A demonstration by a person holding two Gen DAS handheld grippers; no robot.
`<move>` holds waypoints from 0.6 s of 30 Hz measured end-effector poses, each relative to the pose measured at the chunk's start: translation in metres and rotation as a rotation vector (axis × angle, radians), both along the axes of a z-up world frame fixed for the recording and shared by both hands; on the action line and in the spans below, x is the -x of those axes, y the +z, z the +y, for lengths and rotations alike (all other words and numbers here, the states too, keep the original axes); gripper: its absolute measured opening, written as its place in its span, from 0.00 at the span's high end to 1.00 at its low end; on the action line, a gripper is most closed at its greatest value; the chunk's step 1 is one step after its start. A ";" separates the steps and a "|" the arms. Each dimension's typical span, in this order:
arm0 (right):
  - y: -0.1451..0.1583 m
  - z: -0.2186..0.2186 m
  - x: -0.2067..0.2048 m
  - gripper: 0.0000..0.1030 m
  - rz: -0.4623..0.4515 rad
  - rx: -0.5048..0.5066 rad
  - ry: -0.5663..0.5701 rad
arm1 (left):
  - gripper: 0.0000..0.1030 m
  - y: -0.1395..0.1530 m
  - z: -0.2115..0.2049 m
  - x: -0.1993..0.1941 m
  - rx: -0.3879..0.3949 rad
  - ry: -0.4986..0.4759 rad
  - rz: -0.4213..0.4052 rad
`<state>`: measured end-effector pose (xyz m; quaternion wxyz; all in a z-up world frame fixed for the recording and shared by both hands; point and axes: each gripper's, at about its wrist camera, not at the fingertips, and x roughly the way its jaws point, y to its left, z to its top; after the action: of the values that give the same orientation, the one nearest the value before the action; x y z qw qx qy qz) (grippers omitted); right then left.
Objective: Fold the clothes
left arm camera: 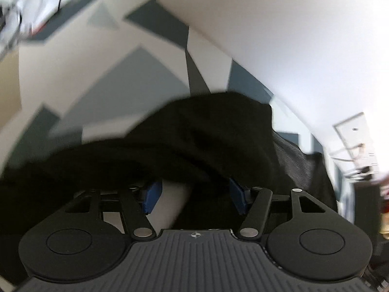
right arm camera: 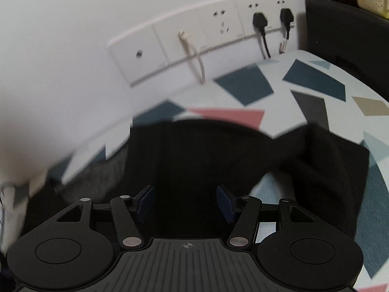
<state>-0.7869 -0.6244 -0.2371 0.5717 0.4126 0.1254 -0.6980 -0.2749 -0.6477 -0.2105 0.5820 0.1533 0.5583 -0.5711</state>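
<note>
A black garment (left arm camera: 199, 136) lies bunched on a table covered with a patterned cloth (left arm camera: 97, 77). My left gripper (left arm camera: 194, 194) is open, its blue pads (left arm camera: 152, 198) wide apart, and the black fabric drapes over the fingertips and hides them partly. In the right wrist view the same black garment (right arm camera: 218, 155) spreads in front of my right gripper (right arm camera: 186, 202), which is open with its blue pads (right arm camera: 225, 202) apart just above the fabric. A grey ribbed inner part (right arm camera: 107, 172) of the garment shows at the left.
A white wall (right arm camera: 60, 48) runs along the table's far edge with a row of sockets (right arm camera: 194, 39) and two black plugs (right arm camera: 260, 19). A dark box-like object (right arm camera: 345, 31) stands at the right end. The patterned tablecloth (right arm camera: 304, 80) extends right.
</note>
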 end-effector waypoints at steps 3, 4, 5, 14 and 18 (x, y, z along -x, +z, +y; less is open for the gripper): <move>-0.006 0.003 -0.009 0.46 0.050 -0.037 0.021 | 0.91 0.002 -0.005 -0.001 0.025 0.040 -0.075; -0.008 0.002 -0.009 0.46 0.053 -0.047 0.021 | 0.91 0.003 -0.007 -0.003 0.030 0.054 -0.094; -0.010 0.003 -0.009 0.46 0.049 -0.050 0.017 | 0.91 0.005 -0.005 -0.008 0.034 0.063 -0.117; -0.017 -0.001 -0.006 0.40 0.035 -0.048 -0.002 | 0.85 0.003 0.000 -0.025 0.047 0.025 -0.264; -0.017 -0.002 0.009 0.42 0.029 -0.053 -0.087 | 0.84 0.002 0.006 -0.027 0.056 0.048 -0.299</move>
<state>-0.7955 -0.6267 -0.2542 0.5278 0.4228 0.1340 -0.7244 -0.2480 -0.6418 -0.2081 0.6761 0.2066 0.4527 -0.5433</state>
